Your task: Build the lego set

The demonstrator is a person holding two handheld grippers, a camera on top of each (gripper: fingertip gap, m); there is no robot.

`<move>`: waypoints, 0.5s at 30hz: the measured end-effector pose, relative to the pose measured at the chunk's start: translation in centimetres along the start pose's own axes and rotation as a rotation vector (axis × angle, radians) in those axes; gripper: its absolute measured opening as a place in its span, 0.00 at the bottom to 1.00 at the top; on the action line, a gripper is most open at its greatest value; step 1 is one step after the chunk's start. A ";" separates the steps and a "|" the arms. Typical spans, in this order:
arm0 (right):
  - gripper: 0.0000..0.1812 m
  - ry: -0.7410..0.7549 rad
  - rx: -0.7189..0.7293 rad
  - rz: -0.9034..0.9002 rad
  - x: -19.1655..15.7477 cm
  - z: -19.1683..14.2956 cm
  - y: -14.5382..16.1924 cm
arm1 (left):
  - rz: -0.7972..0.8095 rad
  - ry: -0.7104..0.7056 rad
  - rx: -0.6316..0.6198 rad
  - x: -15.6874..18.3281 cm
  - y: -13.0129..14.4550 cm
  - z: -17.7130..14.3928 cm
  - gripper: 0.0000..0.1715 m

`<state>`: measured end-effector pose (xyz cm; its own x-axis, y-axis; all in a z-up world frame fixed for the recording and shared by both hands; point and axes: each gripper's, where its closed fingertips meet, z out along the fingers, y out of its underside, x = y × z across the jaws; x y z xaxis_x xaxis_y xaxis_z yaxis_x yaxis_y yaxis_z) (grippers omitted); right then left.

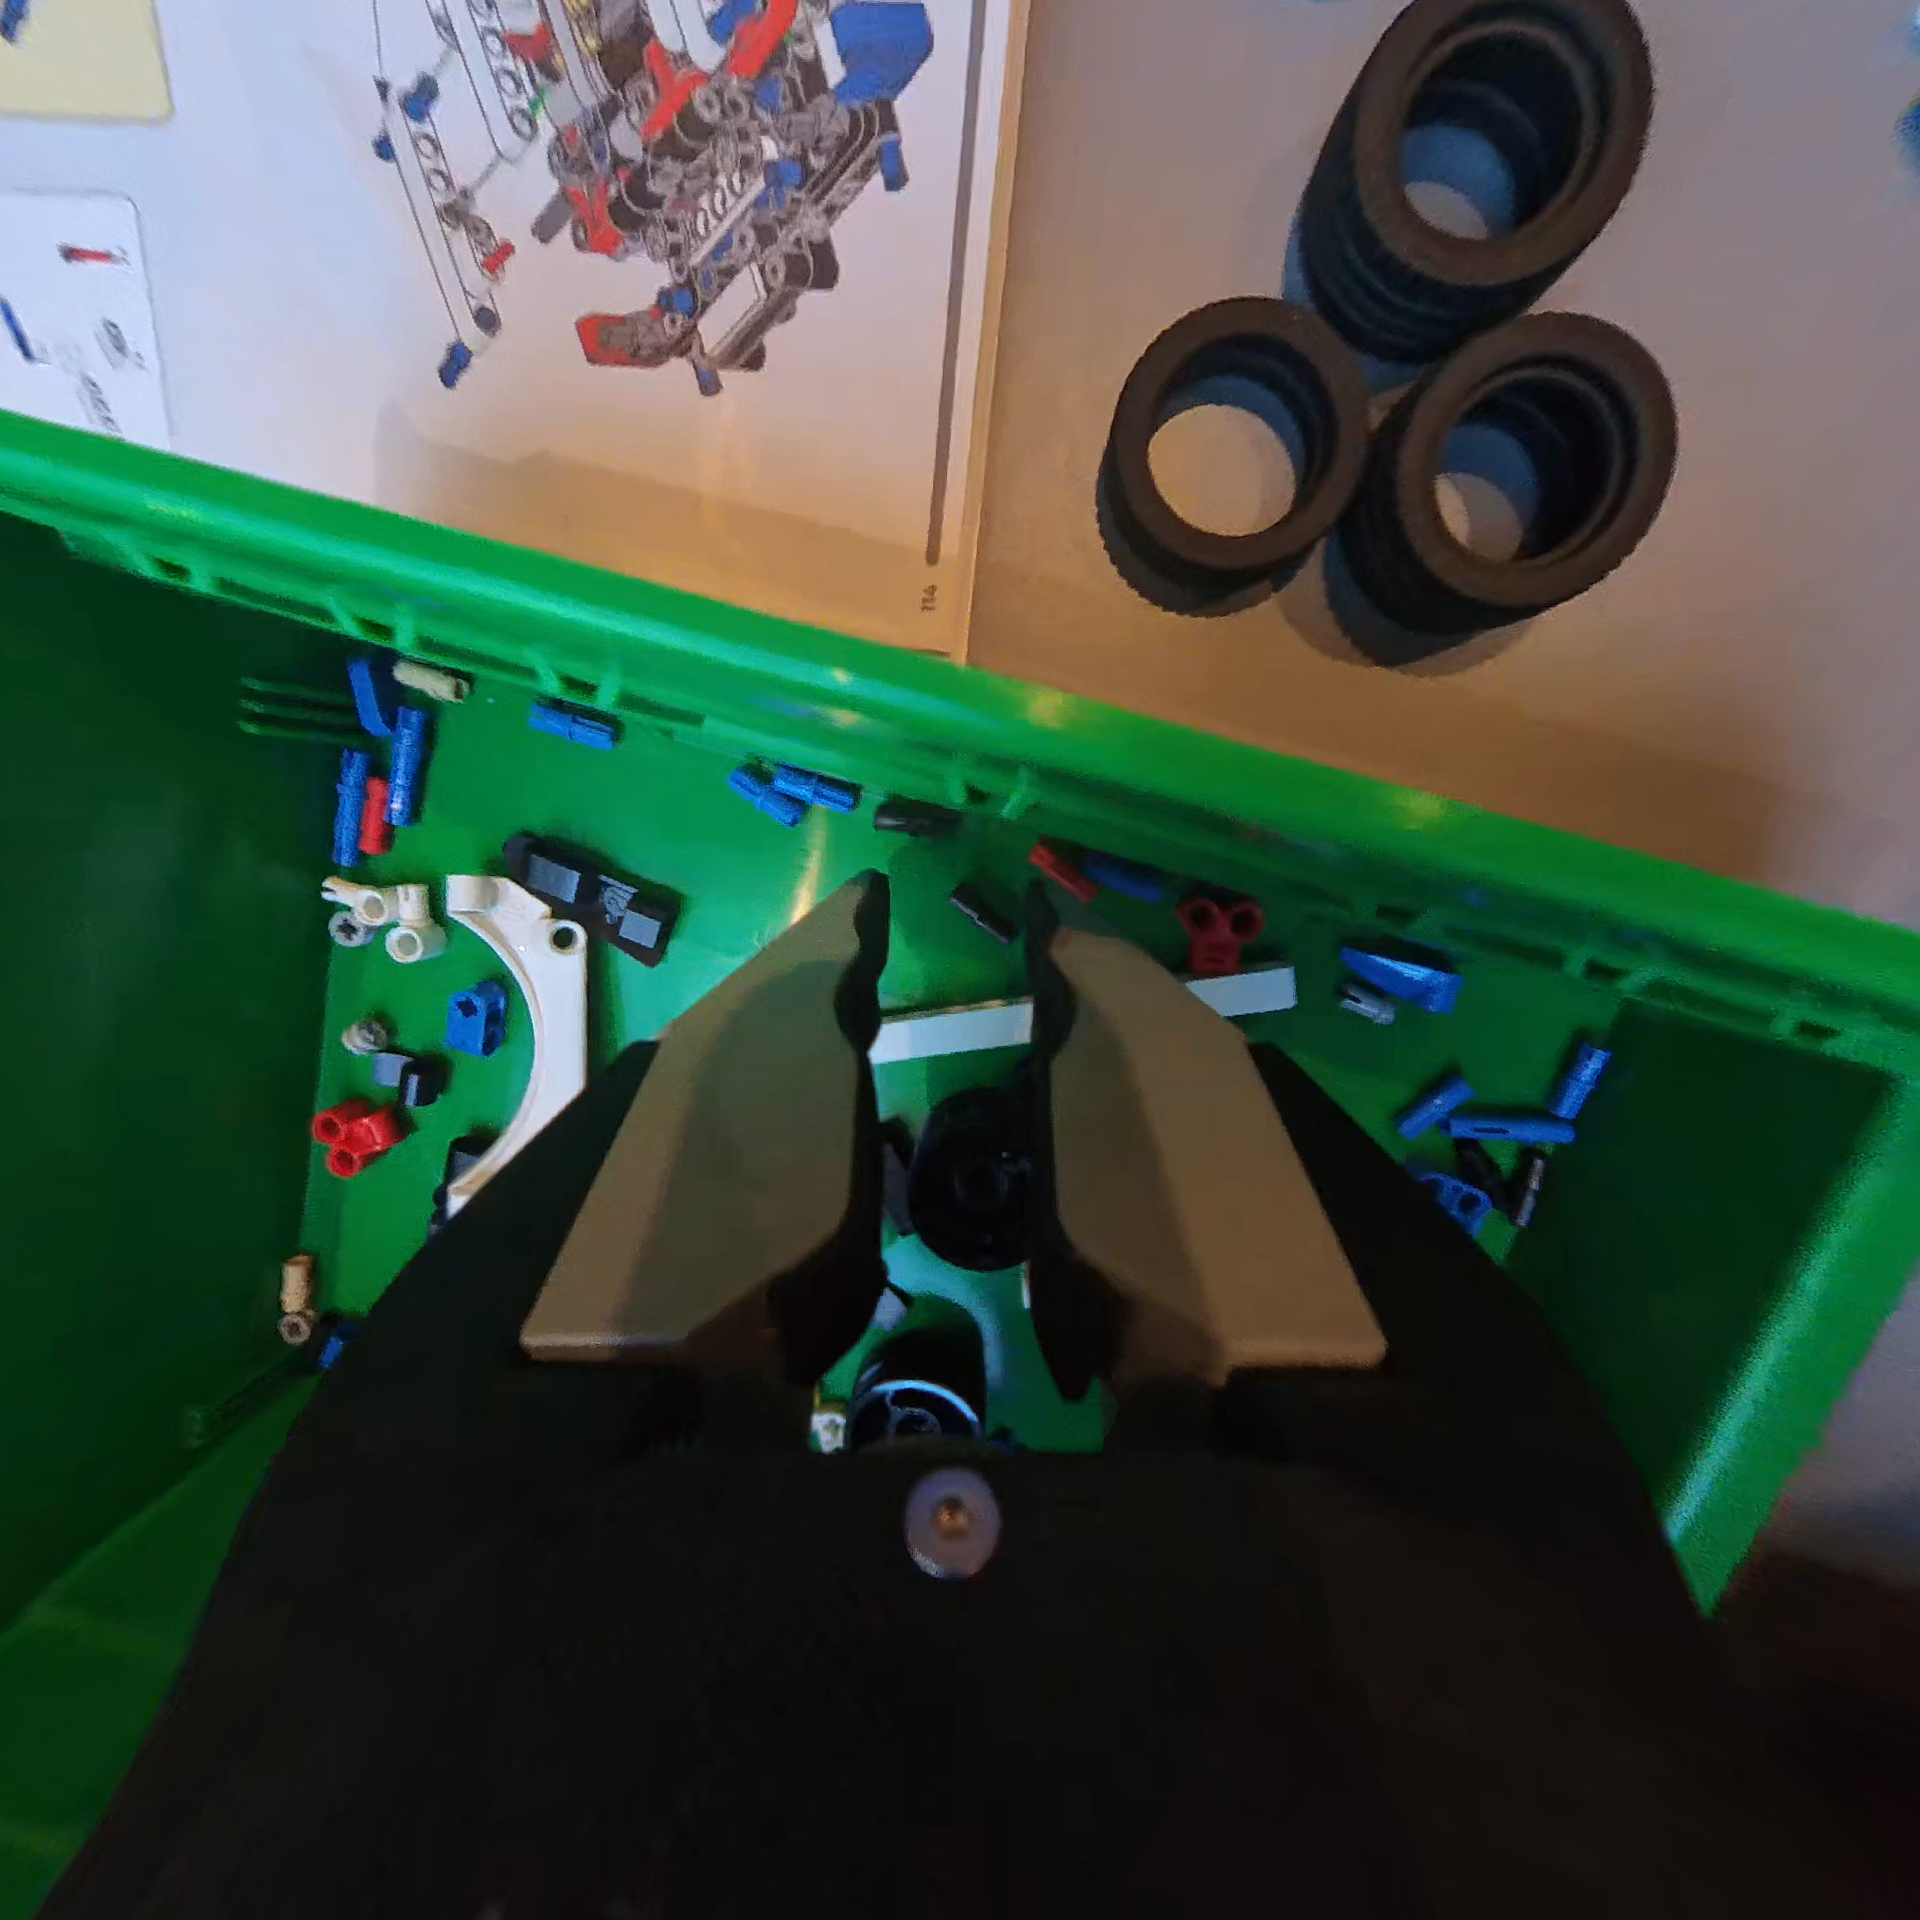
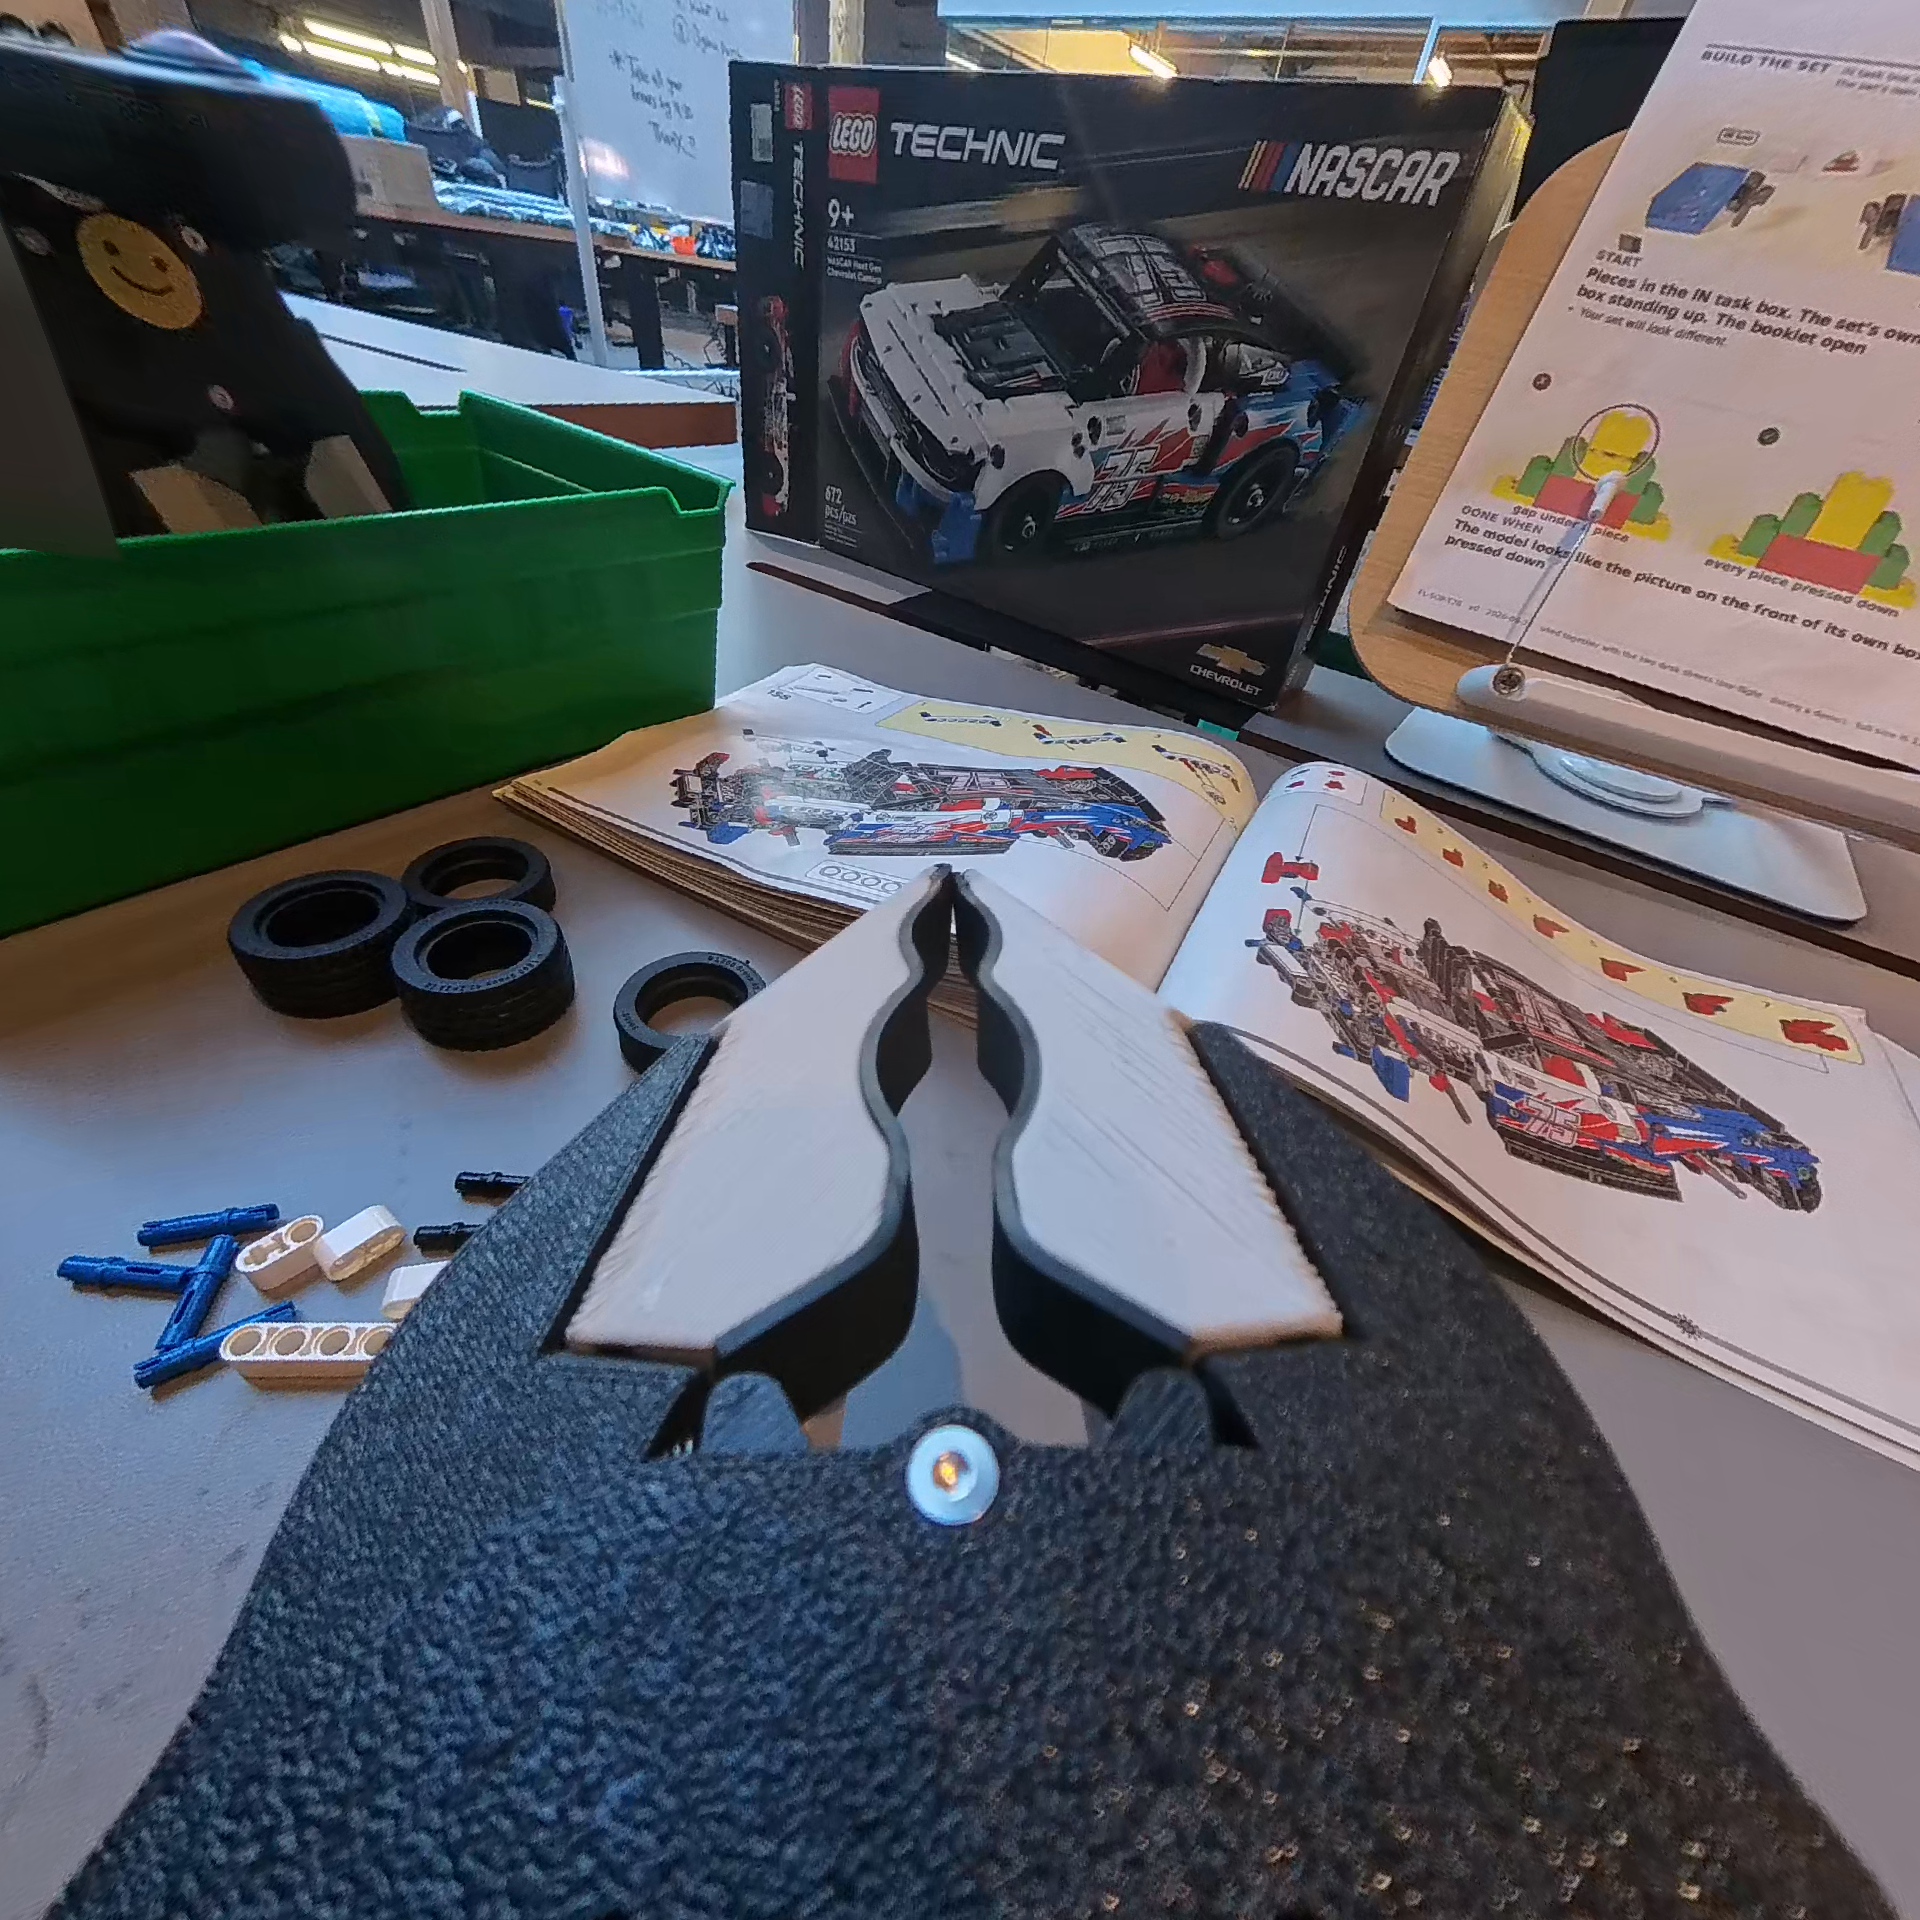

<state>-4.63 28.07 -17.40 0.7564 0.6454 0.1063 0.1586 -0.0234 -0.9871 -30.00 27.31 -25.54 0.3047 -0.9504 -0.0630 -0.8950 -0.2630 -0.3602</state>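
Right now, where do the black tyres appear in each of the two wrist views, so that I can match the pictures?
Left wrist view: the black tyres lie at upper right, on the table just outside the green bin's rim, beside the open booklet.
Right wrist view: the black tyres lie at middle left, in front of the green bin, left of the open booklet.
Shared landmark: the green bin.
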 end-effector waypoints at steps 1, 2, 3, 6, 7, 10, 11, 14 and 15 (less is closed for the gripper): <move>0.00 0.000 0.000 0.000 0.0 0.0 0.0 | -0.002 -0.017 0.000 -0.3 0.0 0.0 0.14; 0.00 0.000 -0.001 0.000 0.0 0.0 0.0 | -0.013 -0.022 -0.019 -0.5 0.3 0.0 0.14; 0.00 -0.001 -0.001 0.000 0.0 0.0 0.0 | -0.025 -0.022 -0.043 -0.6 0.6 0.2 0.16; 0.00 -0.002 0.001 0.001 0.0 0.0 0.0 | -0.067 0.014 -0.060 -0.3 0.9 0.6 0.16; 0.00 -0.002 0.002 0.001 0.0 0.0 0.0 | -0.087 0.035 -0.063 0.0 1.0 0.6 0.16; 0.00 -0.004 0.002 0.003 0.0 0.0 0.0 | -0.163 0.034 -0.077 -0.1 1.2 0.5 0.14; 0.00 -0.005 0.001 0.003 0.0 0.0 0.0 | -0.175 0.021 -0.092 -0.2 1.4 0.4 0.13; 0.00 -0.011 0.000 0.003 -0.1 0.0 0.0 | -0.140 0.000 -0.105 -0.1 1.8 0.4 0.03; 0.00 -0.013 -0.001 0.003 -0.2 0.0 0.0 | -0.135 0.010 -0.097 0.1 1.7 0.4 0.00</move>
<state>-4.78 28.01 -17.43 0.7483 0.6554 0.1022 0.1572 -0.0256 -0.9872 -31.40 26.84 -26.52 0.4217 -0.9067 -0.0107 -0.8734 -0.4031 -0.2734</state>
